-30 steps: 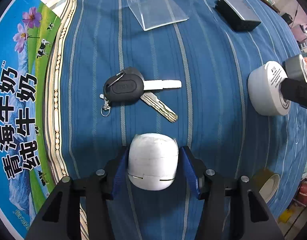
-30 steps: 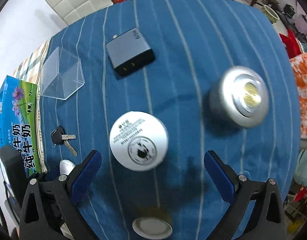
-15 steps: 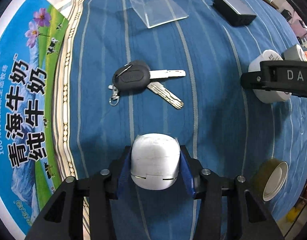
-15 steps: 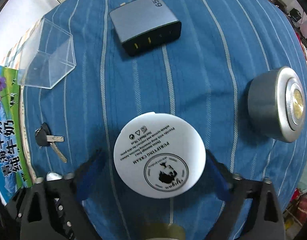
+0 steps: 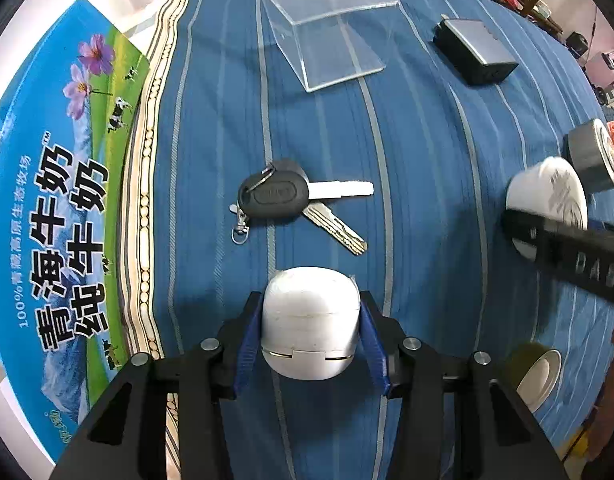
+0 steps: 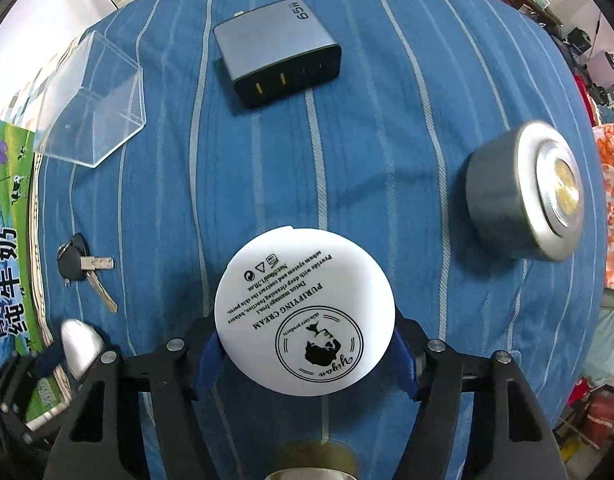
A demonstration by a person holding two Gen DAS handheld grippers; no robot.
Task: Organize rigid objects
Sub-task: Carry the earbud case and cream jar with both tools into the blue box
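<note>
Since half a second ago right gripper (image 6: 305, 350) has closed on white cream jar (image 6: 305, 312), now pinched over the blue-striped counter (image 6: 387, 140); left gripper (image 5: 309, 340) holds white earbud case (image 5: 310, 320) near keys (image 5: 285, 198); both likely ready for placing.

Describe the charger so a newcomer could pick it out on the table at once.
On the blue striped tablecloth, look to the far side, right of the clear plastic box. The flat grey rectangular charger block lies there alone, the only item with a dark ported face and "65W" printed on top.
</note>
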